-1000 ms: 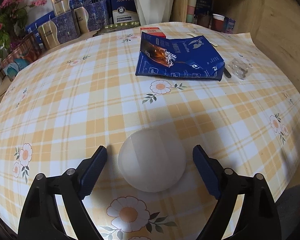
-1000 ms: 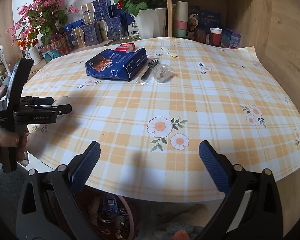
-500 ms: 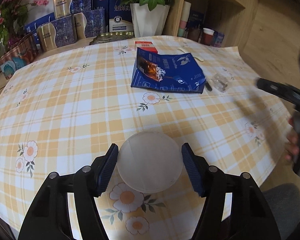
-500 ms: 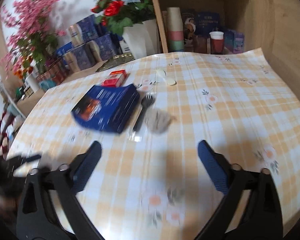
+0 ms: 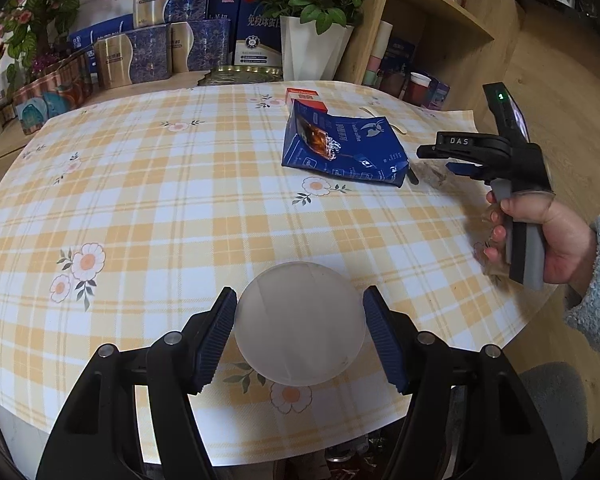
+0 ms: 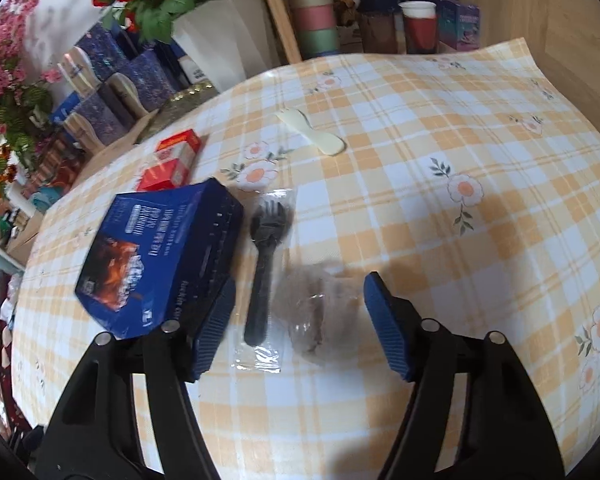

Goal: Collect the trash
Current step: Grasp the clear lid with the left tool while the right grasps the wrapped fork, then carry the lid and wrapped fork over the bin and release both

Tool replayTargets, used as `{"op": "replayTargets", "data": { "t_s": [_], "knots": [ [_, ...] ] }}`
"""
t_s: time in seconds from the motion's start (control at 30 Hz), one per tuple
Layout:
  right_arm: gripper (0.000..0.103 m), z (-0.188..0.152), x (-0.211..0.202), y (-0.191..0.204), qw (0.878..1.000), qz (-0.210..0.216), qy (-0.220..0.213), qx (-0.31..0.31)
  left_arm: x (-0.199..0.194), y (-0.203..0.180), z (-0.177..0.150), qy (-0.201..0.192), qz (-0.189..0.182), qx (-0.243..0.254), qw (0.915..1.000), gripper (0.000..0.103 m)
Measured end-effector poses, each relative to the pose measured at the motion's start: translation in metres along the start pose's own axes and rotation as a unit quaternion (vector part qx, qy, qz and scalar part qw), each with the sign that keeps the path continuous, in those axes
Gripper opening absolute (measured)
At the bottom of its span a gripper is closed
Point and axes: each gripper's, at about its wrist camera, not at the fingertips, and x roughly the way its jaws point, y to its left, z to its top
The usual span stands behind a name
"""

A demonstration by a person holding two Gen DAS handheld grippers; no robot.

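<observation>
My left gripper (image 5: 298, 334) is shut on a frosted white plastic cup (image 5: 300, 322), seen bottom-on, held above the near table edge. My right gripper (image 6: 300, 322) is open and hangs over a crumpled clear plastic wrapper (image 6: 320, 312) and a black plastic fork in its clear sleeve (image 6: 265, 264). A torn blue coffee bag (image 6: 160, 256) lies just left of the fork; it also shows in the left wrist view (image 5: 340, 146). The right gripper (image 5: 452, 152) shows there too, held by a hand at the table's right side.
A red and white small box (image 6: 174, 160) lies behind the blue bag. A cream plastic spoon (image 6: 312, 136) lies further back. A white flower pot (image 5: 314, 52), gift boxes (image 5: 148, 48) and a wooden shelf (image 5: 432, 40) with cups stand behind the checked tablecloth (image 5: 160, 200).
My left gripper closed on the white cup and lifted it. My right gripper swung from the near table edge across to the fork and clear wrapper, staying open.
</observation>
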Motion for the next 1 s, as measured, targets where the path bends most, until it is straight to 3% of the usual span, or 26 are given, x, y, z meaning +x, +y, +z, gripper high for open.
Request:
{"op": "replayTargets", "data": {
  "t_s": [0.07,0.1,0.2,0.43,0.6,0.77,1.0],
  "knots": [
    [0.055,-0.001,0.002,0.001,1.0,-0.012,0.004,-0.002,-0.003,0.002,-0.002,-0.001,-0.003,-0.004,1.0,0.064],
    [0.045,-0.002,0.002,0.001,1.0,-0.014,0.006,-0.006,-0.005,0.002,-0.003,-0.002,-0.004,-0.004,1.0,0.064],
    [0.036,-0.007,-0.005,-0.003,1.0,-0.005,-0.001,-0.005,-0.009,0.003,-0.006,-0.004,-0.004,-0.006,1.0,0.064],
    [0.033,-0.025,-0.049,-0.006,0.999,0.037,-0.039,-0.007,-0.034,0.001,-0.018,-0.012,-0.006,-0.002,0.9999,0.064],
    [0.033,-0.055,-0.097,-0.004,0.994,0.083,-0.064,-0.011,-0.054,-0.004,-0.036,-0.015,-0.007,0.0,0.9999,0.064],
    [0.032,-0.103,-0.145,0.002,0.989,0.118,-0.081,-0.03,-0.074,-0.007,-0.054,-0.017,-0.006,-0.002,0.9998,0.064],
    [0.032,-0.176,-0.187,0.02,0.984,0.143,-0.068,-0.083,-0.103,-0.01,-0.073,-0.026,0.001,0.001,0.9997,0.064]
  ]
}}
